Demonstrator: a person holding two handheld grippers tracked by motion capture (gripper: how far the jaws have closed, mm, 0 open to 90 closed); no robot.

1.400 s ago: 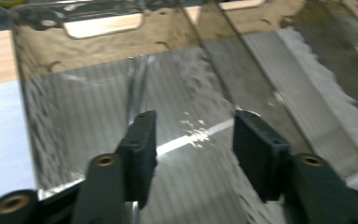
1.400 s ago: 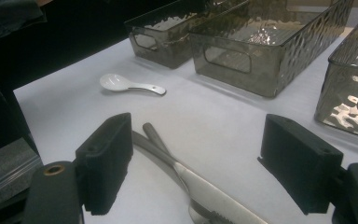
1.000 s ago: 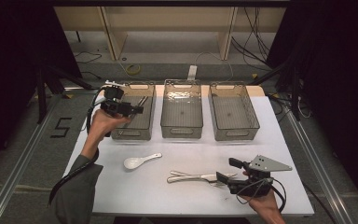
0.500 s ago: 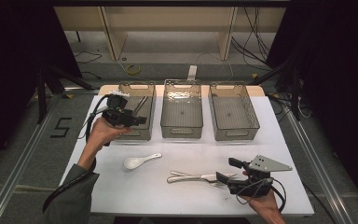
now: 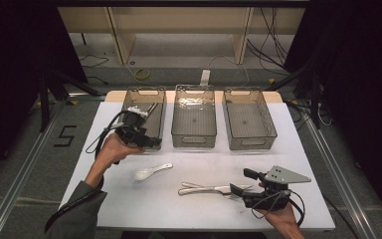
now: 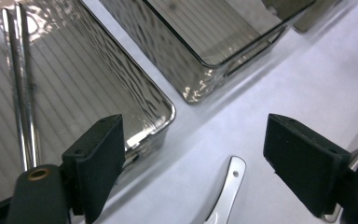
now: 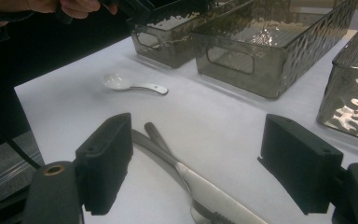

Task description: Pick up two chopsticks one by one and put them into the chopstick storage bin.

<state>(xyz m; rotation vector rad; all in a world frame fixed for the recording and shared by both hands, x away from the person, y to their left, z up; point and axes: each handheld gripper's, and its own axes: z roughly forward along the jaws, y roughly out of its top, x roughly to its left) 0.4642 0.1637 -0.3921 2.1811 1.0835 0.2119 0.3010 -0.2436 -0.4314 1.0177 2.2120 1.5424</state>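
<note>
Steel chopsticks (image 6: 22,88) now lie in the far-left bin (image 5: 155,97), and the left tongs (image 5: 148,142), jaws just spread and holding nothing, have drawn back toward the white spoon (image 5: 150,172) on the bench (image 5: 129,209). That looks like one piece sorted. Right tongs (image 5: 238,190) wait spread over the knife (image 5: 204,189) near right.

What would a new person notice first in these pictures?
Three clear bins stand in a row at the far side of the white table; the left bin holds metal chopsticks. In front lie a white spoon and metal cutlery, with the open right gripper beside it.
</note>
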